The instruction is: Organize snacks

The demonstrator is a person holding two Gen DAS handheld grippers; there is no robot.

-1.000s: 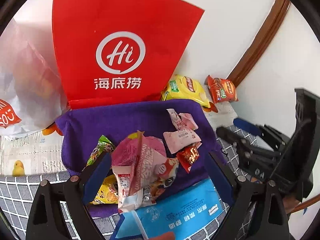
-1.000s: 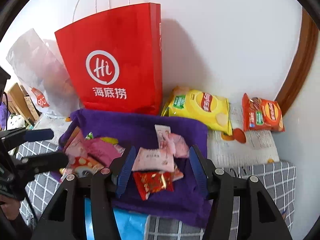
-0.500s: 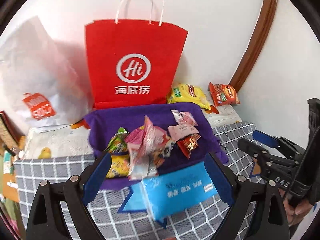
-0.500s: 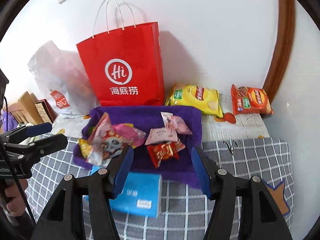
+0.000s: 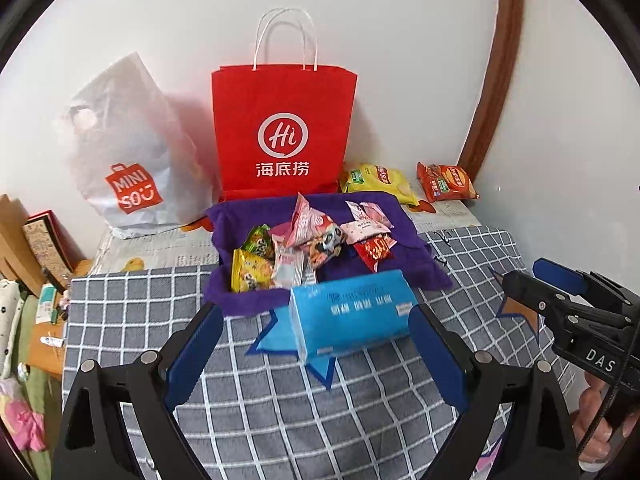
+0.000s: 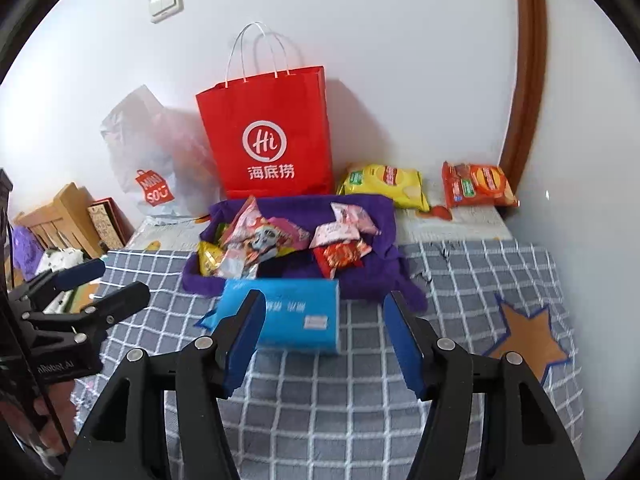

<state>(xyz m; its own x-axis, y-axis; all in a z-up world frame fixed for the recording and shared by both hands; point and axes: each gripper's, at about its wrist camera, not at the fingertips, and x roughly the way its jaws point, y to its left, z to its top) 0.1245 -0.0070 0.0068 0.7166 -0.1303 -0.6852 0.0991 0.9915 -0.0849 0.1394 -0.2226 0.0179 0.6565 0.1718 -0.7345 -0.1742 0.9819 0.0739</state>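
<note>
Counts: one red paper bag and one white plastic bag at the wall; two chip packets, one yellow, one orange; one purple cloth; one blue tissue pack; small snack packets heaped, overlapping, exact number unclear; two grippers, left and right.

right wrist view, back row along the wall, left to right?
White Miniso bag → red Hi paper bag → yellow chip bag → orange chip bag → brown door frame.
</note>
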